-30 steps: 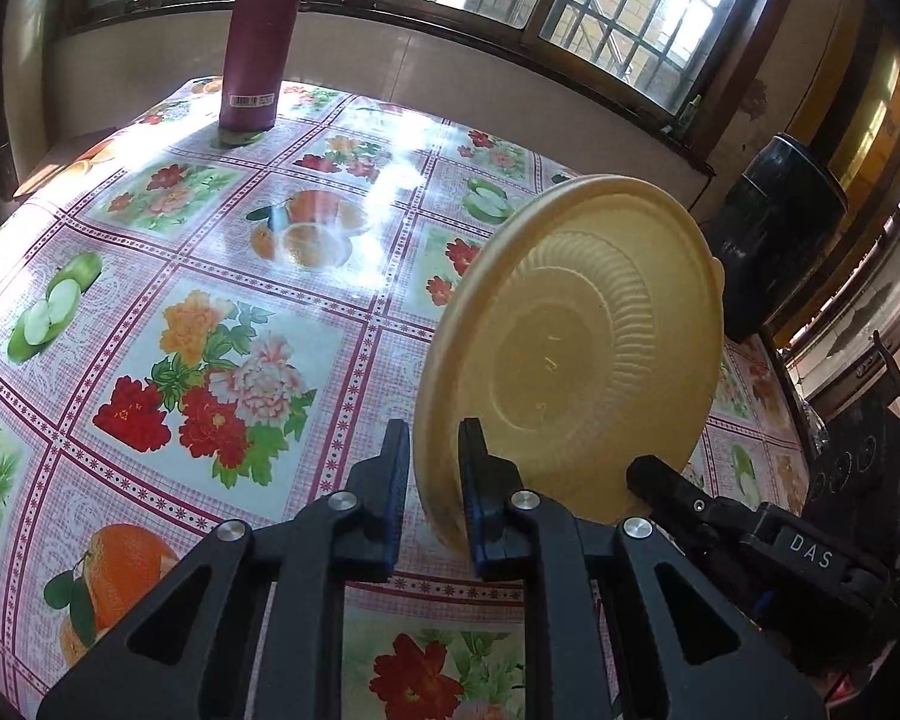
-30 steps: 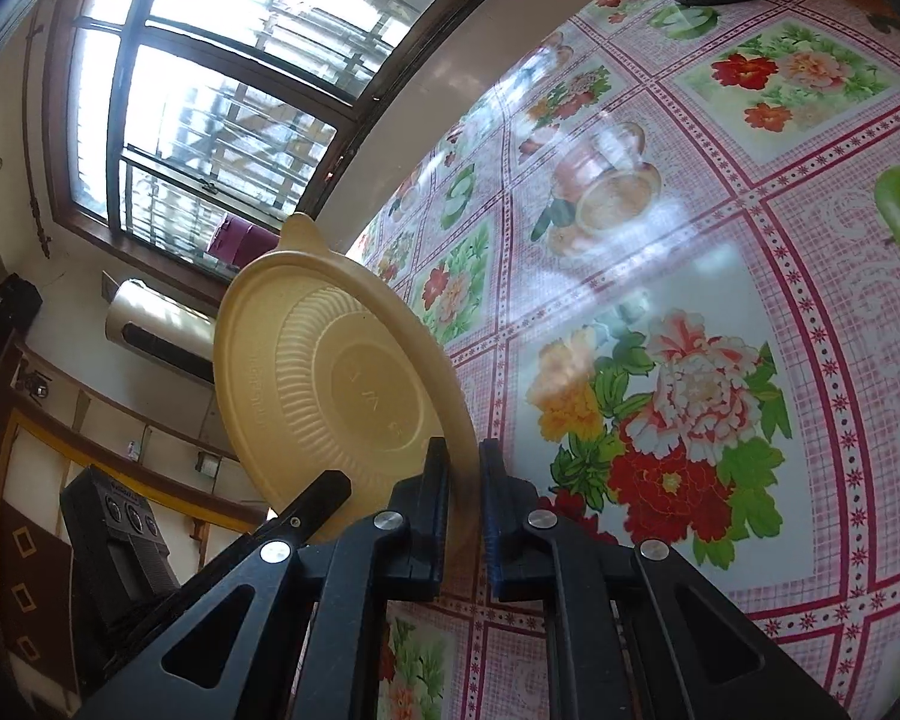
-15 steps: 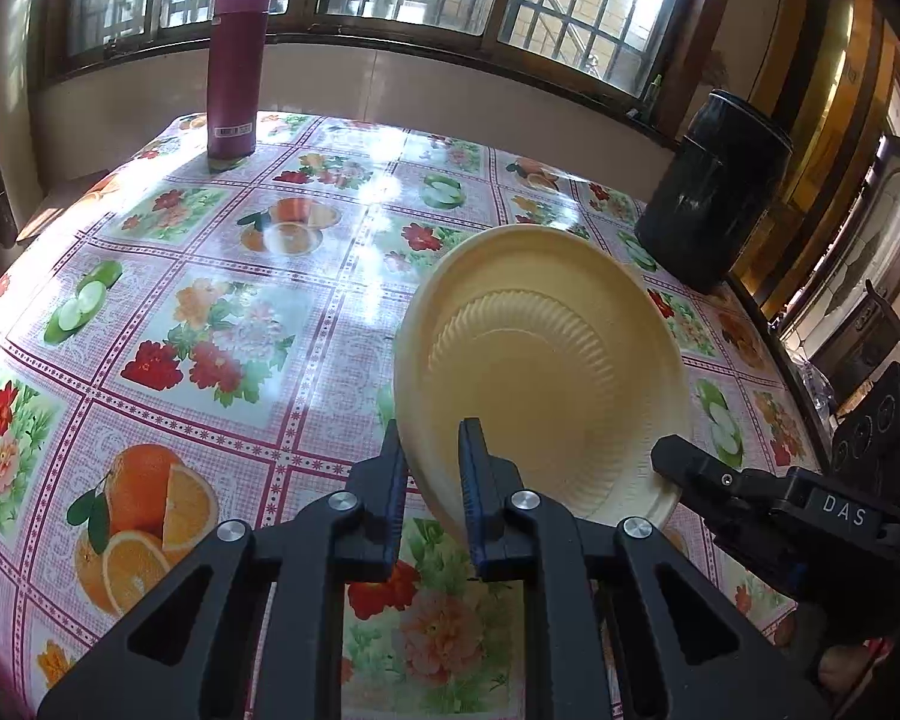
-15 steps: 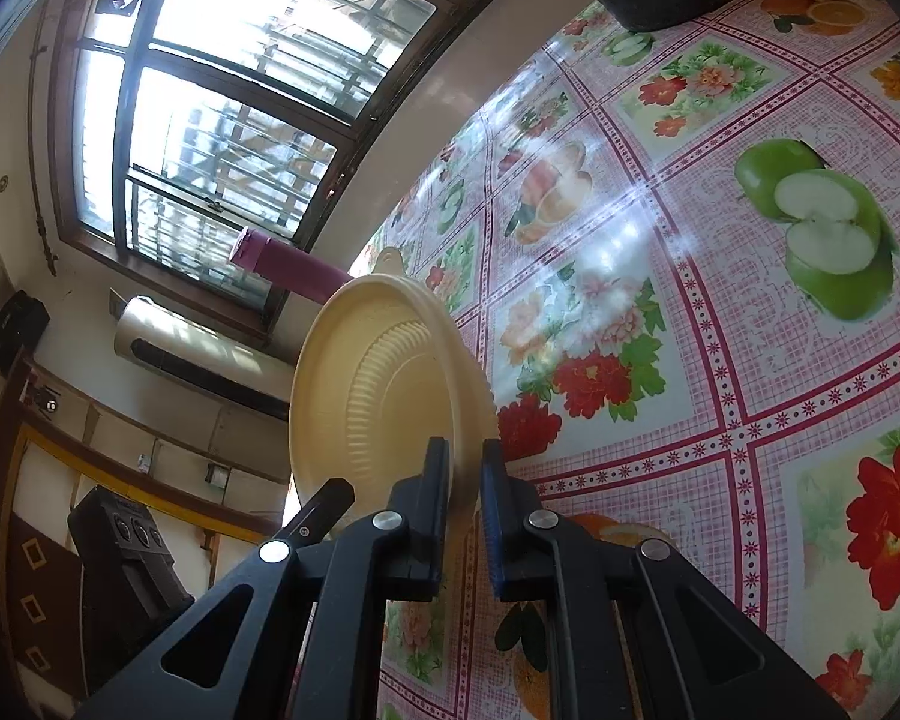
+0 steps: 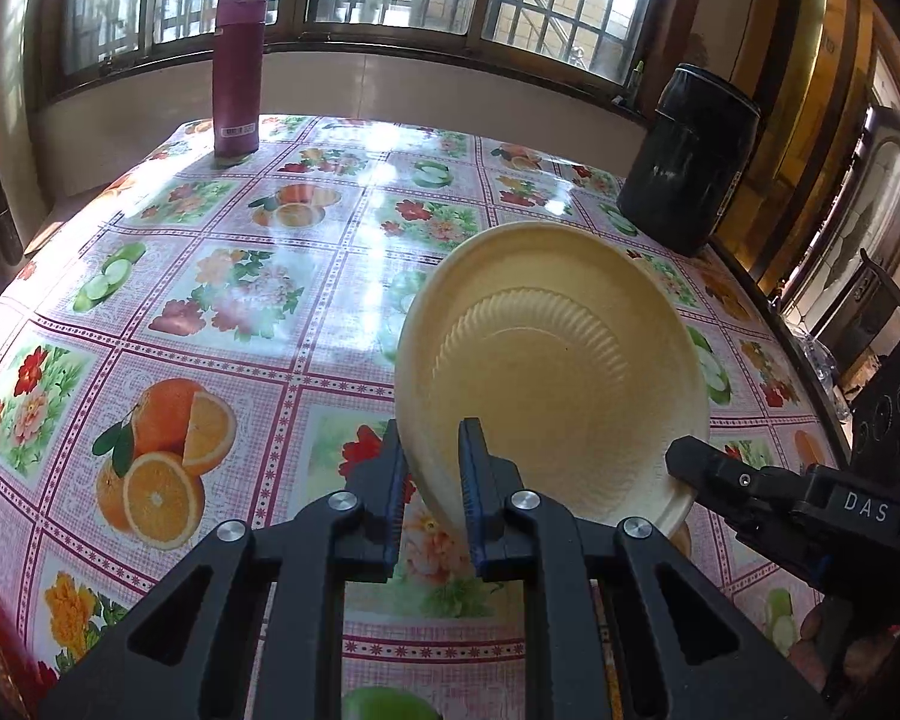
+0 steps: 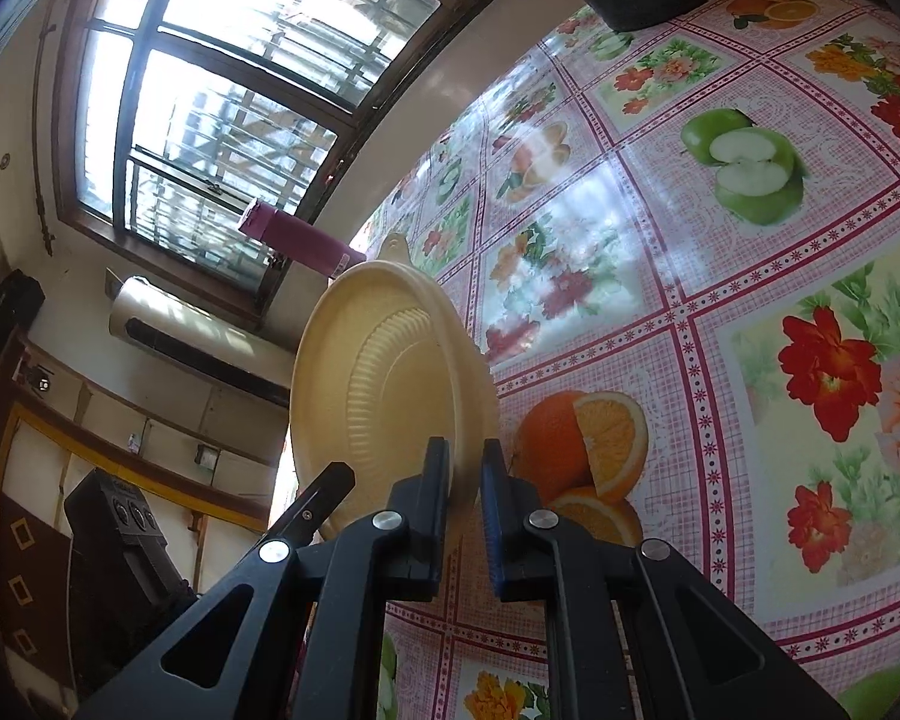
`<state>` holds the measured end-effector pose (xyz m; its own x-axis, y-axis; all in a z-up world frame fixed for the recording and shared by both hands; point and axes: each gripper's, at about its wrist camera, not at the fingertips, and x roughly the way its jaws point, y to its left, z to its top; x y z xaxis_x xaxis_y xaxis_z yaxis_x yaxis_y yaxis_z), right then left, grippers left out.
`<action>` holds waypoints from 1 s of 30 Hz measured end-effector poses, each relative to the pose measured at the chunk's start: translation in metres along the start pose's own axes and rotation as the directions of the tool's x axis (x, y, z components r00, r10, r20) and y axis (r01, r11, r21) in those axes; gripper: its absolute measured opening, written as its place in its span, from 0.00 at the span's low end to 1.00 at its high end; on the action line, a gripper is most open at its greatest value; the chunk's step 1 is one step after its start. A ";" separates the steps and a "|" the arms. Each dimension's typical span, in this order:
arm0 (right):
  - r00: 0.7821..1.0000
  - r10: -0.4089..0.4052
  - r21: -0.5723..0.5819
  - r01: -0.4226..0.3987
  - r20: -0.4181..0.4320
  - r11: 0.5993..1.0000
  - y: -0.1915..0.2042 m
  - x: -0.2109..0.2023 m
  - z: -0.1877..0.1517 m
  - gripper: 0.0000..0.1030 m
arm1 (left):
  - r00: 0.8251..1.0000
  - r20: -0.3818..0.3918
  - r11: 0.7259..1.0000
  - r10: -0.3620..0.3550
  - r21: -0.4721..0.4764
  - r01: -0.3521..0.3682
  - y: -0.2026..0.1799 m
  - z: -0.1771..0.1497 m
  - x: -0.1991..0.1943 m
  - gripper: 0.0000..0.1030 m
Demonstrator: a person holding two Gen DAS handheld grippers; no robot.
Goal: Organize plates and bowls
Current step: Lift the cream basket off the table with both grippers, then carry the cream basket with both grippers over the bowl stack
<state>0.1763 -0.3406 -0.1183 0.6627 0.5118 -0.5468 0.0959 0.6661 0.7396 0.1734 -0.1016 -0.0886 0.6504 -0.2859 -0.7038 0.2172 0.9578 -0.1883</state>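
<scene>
- The pale yellow ribbed plastic plate (image 5: pixel 558 372) hangs tilted above the fruit-print oilcloth table (image 5: pixel 222 300) — apparently clear of it.
- Left gripper (image 5: pixel 429 480) and right gripper (image 6: pixel 465 498) each pinch its rim.
- It looks light, thin, slightly flexible — grip the rim.

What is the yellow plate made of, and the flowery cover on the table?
The yellow plate looks like thin moulded plastic or pulp: matte cream, with fine pressed ribs around its middle; which one is unclear. The tablecloth looks like glossy vinyl or oilcloth: window light reflects off its printed fruit and flowers.
</scene>
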 end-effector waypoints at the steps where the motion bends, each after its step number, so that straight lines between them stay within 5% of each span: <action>1: 1.000 -0.003 -0.002 0.003 0.001 1.000 0.001 -0.002 -0.003 0.10 | 1.000 0.001 1.000 0.000 0.003 0.000 0.000 -0.003 -0.002 0.14; 30: 1.000 -0.010 -0.035 0.010 -0.009 0.999 0.010 -0.035 -0.079 0.10 | 0.998 0.028 0.995 0.052 0.084 -0.055 0.004 -0.061 -0.063 0.14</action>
<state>0.0955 -0.3091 -0.1220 0.6550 0.5096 -0.5579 0.0766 0.6898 0.7199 0.0887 -0.0780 -0.0871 0.6811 -0.2361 -0.6931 0.2417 0.9660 -0.0915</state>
